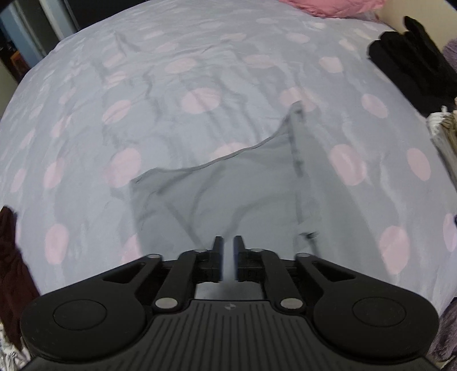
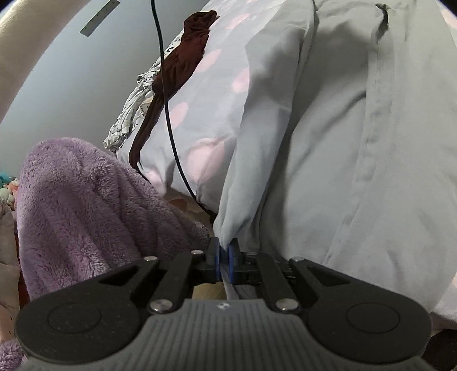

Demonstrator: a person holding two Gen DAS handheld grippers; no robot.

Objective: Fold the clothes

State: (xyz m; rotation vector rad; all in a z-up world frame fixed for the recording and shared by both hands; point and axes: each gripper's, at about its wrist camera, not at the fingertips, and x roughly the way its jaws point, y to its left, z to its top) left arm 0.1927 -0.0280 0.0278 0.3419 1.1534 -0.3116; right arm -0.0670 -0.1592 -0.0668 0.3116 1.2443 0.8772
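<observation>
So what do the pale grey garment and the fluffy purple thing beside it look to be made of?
The pale grey garment, pinched at its edge by the right gripper, looks like thin matte woven fabric, perhaps cotton: soft creases, a stitched seam, no sheen. The fluffy purple blanket or robe looks like plush fleece, with a deep fuzzy pile in ridges; the fibre cannot be told.

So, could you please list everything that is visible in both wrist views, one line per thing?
grey garment: one, pale grey, spread on the bed, held by both grippers
bedcover: one, grey-blue with pink dots, under the garment
black clothes: one pile, black, right edge of the bed in the left view
dark red garment: one, maroon, at the bed's edge
patterned cloth: one, white with dark print, beside the maroon garment
fleece blanket: one, lilac, below the bed's edge
cable: one, black, hanging
pink fabric: one, far end
left gripper: black, jaws closed on the garment
right gripper: black, jaws closed on the garment
</observation>
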